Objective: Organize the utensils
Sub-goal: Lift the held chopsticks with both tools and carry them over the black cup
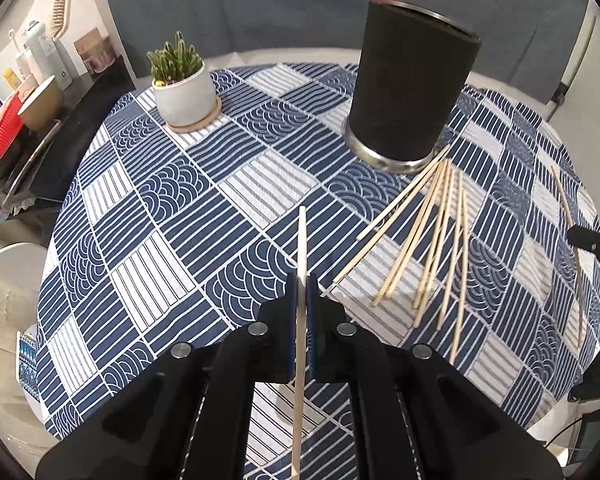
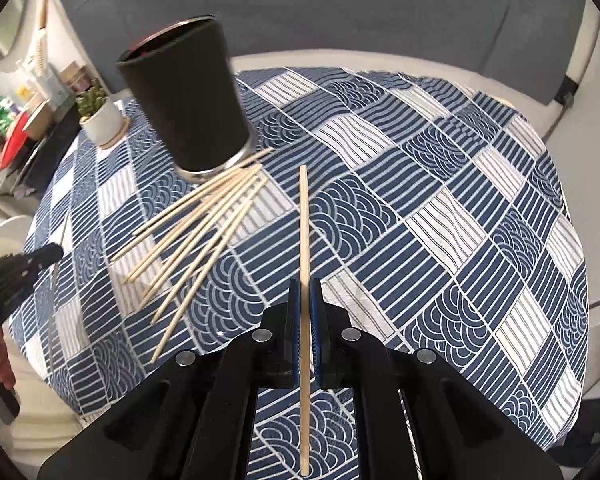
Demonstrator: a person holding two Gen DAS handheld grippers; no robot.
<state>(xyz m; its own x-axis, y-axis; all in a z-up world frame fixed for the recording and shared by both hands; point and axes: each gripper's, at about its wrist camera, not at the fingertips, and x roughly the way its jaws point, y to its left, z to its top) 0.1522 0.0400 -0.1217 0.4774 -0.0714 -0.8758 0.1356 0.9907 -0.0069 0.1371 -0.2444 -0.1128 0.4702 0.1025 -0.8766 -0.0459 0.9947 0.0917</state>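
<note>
My left gripper [image 1: 302, 280] is shut on a wooden chopstick [image 1: 302, 240] that points forward above the tablecloth. My right gripper [image 2: 305, 284] is shut on another chopstick [image 2: 304, 220], also held above the cloth. A tall black utensil cup [image 1: 410, 88] with a metal base stands at the back of the table; in the right wrist view it [image 2: 188, 100] is at upper left. Several loose chopsticks [image 1: 432, 236] lie fanned on the cloth in front of the cup; they also show in the right wrist view [image 2: 204, 232]. The other gripper shows at each view's edge.
A blue and white patterned cloth [image 1: 180, 208] covers the round table. A potted succulent [image 1: 184, 84] stands at the back left. A cluttered shelf [image 1: 24, 92] is off the table's left. A grey sofa [image 2: 340, 4] is behind.
</note>
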